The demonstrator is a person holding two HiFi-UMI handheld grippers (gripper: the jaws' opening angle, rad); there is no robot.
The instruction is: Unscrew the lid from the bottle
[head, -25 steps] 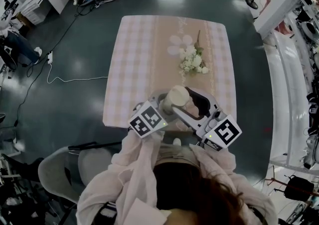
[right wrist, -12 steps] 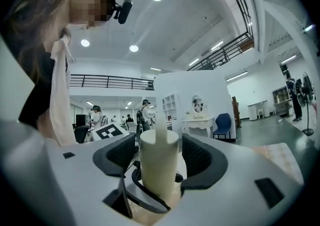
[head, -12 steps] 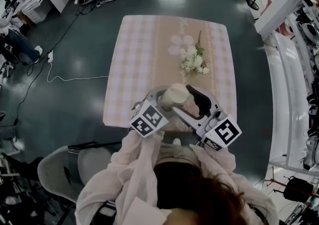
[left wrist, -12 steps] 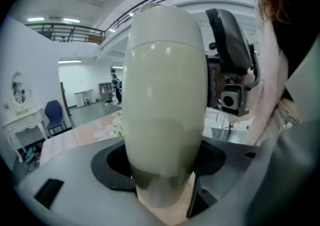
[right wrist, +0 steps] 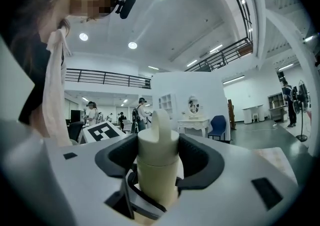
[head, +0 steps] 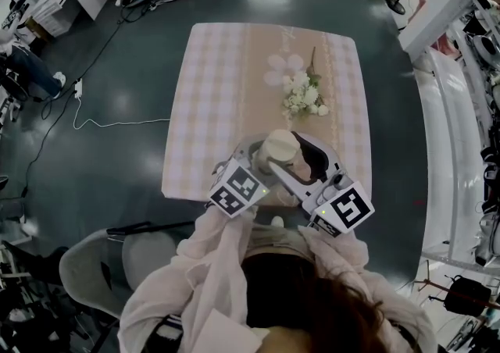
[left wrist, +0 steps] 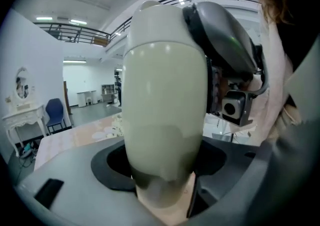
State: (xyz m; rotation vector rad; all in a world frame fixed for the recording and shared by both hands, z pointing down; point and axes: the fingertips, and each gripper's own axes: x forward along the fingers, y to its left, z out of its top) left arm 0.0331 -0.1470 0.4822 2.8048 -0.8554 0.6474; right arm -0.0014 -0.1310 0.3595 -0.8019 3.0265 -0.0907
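1. Bottle [left wrist: 165, 120]: cream, upright, held at the 6 o'clock edge of the table [head: 226, 94] in the head view. Whether its base touches the table cannot be told.
2. Lid [right wrist: 157, 142]: same cream colour, a raised fin on top. It is seated on the bottle, not yet off.
3. Left gripper [left wrist: 162, 167]: angled in from 8 o'clock in the head view and tipped downward. Its jaws are spread wide and clamped round the bottle's thick body, with dark pads pressed on both sides.
4. Right gripper [right wrist: 159, 157]: angled in from 4 o'clock and held about level. Its jaws have just been closing and are now pressed on the lid, one dark pad on each side.
5. In the left gripper view, the right gripper's grey shell is seen at 1 o'clock of the bottle, above the left jaws.
6. Marker cubes: the left cube [head: 237, 191] is at 7 o'clock of the bottle, the right cube [head: 345, 209] at 4 o'clock.
7. Flowers [head: 303, 96]: a white sprig laid on the table at 1 o'clock from the bottle, well apart from it.
8. The table is covered by a pink checked cloth with a plain beige band down the middle.
9. Pale sleeves [head: 211, 258] are seen at 6 o'clock and a grey chair [head: 94, 273] at 8 o'clock. A white cable [head: 94, 121] lies on the dark floor at 9 o'clock of the table.
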